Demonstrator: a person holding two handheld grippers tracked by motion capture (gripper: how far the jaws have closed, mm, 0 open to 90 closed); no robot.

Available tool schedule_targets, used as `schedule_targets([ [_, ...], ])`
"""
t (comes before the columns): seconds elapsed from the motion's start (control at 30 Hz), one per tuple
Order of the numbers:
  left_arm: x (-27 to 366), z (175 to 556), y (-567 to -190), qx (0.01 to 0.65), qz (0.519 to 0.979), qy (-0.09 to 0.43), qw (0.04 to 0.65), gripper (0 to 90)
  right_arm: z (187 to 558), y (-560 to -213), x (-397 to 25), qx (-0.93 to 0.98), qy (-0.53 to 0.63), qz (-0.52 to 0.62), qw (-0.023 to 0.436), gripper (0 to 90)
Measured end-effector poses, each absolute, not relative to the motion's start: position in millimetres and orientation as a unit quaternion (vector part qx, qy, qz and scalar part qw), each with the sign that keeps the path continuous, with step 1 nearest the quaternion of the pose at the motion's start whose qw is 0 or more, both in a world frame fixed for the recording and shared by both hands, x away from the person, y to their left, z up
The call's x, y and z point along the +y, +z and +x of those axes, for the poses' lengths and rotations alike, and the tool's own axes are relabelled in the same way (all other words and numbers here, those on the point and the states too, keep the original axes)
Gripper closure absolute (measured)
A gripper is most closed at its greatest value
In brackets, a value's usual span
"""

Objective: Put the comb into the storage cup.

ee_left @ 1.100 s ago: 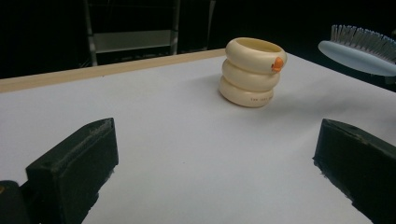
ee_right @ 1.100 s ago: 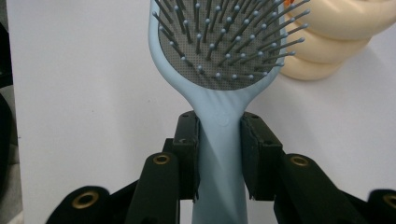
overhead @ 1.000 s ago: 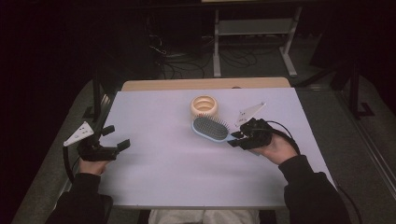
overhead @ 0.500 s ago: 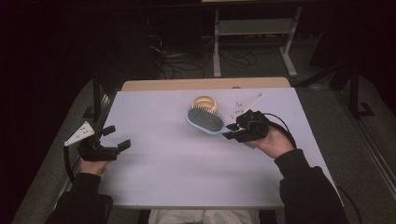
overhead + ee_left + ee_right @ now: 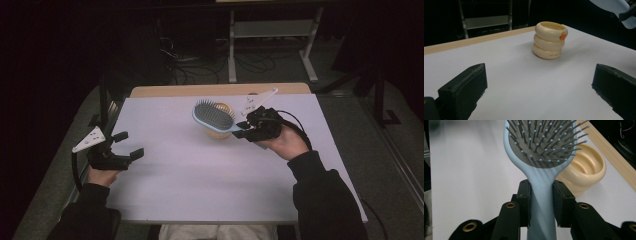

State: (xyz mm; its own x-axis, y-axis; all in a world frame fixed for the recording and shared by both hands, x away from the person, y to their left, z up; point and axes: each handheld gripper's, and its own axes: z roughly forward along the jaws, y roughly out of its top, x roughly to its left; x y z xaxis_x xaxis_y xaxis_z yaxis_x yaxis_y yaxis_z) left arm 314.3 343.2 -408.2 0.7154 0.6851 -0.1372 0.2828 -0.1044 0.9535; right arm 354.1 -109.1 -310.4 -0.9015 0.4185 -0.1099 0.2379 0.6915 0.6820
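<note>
A light blue hairbrush (image 5: 215,116) with grey bristles hangs in the air, held by its handle (image 5: 541,202) in my right gripper (image 5: 248,128), which is shut on it. The brush head (image 5: 544,142) is over a cream ribbed cup (image 5: 221,132) standing upright near the back middle of the white table. That cup (image 5: 550,40) has an orange mark near its rim; its open top (image 5: 584,166) shows behind the brush head. My left gripper (image 5: 125,145) rests low at the table's left edge, open, with nothing between its jaws (image 5: 536,87).
The white tabletop (image 5: 200,175) has a bare wooden strip (image 5: 200,90) along its far edge. Beyond it stands a metal shelf frame (image 5: 272,30) on a dark floor with cables. The person's dark sleeves come in from the bottom.
My right gripper has lifted the hairbrush off the table and carried it left and back, so its head now hangs over the cup. The left gripper has stayed put.
</note>
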Motion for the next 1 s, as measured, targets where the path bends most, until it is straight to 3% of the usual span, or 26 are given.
schedule_targets([
  [0.6,315.6,329.8,-376.5,0.301,0.734,0.160,0.587,0.0,361.4,-298.8,-96.1,0.905,0.360,0.178,0.140,68.2],
  [1.0,291.1,345.3,-363.8,0.299,0.712,0.135,0.620,0.0,367.0,-299.8,-93.1,0.900,0.362,0.187,0.153,68.2],
])
